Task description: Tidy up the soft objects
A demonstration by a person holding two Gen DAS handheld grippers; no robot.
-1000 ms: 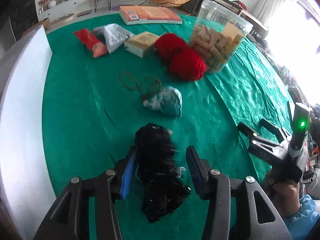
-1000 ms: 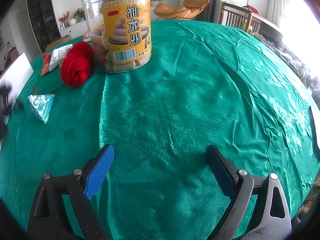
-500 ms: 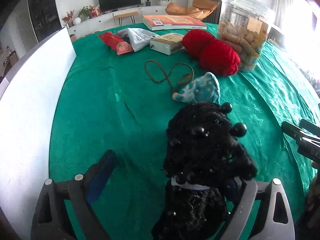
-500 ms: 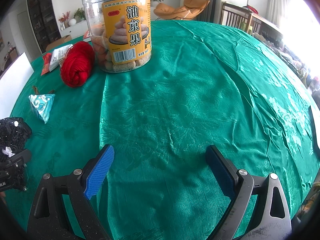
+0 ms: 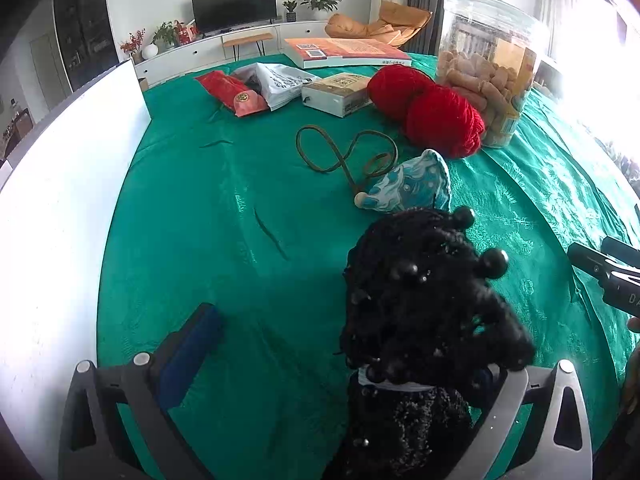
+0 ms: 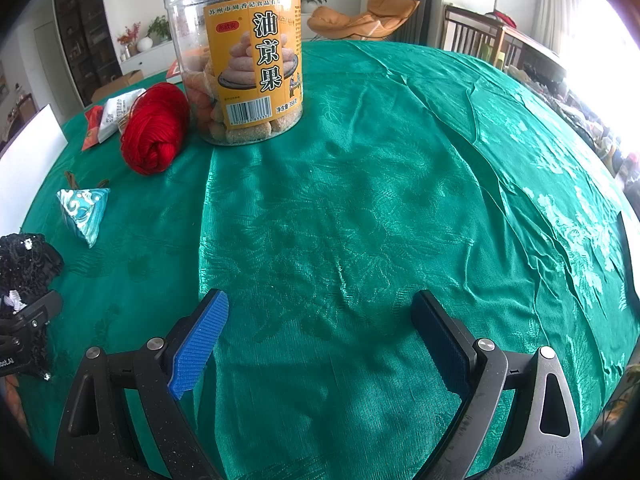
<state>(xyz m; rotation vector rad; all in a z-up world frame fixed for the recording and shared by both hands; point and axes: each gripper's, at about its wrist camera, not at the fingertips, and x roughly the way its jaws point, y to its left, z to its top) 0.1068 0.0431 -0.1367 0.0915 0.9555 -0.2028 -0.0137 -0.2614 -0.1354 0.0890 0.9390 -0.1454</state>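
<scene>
Left wrist view shows my left gripper [image 5: 340, 364] opening its jaws off the black beaded bundle [image 5: 420, 300], which a second ago sat pinched between them and now slumps against the right finger on the green desk [image 5: 192, 208], so I judge it placed. Farther right, soft red yarn [image 5: 432, 112] lies beside the hard jar [image 6: 240, 60]; my right gripper [image 6: 320, 340] hovers spread, empty.

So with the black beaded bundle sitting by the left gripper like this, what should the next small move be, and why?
Probably draw the left gripper back and up, clear of the black beaded bundle. Its jaws are opening: the left pad stands well apart, and the bundle leans against the right finger, seemingly down on the green tablecloth. The right gripper is open over bare cloth.
</scene>
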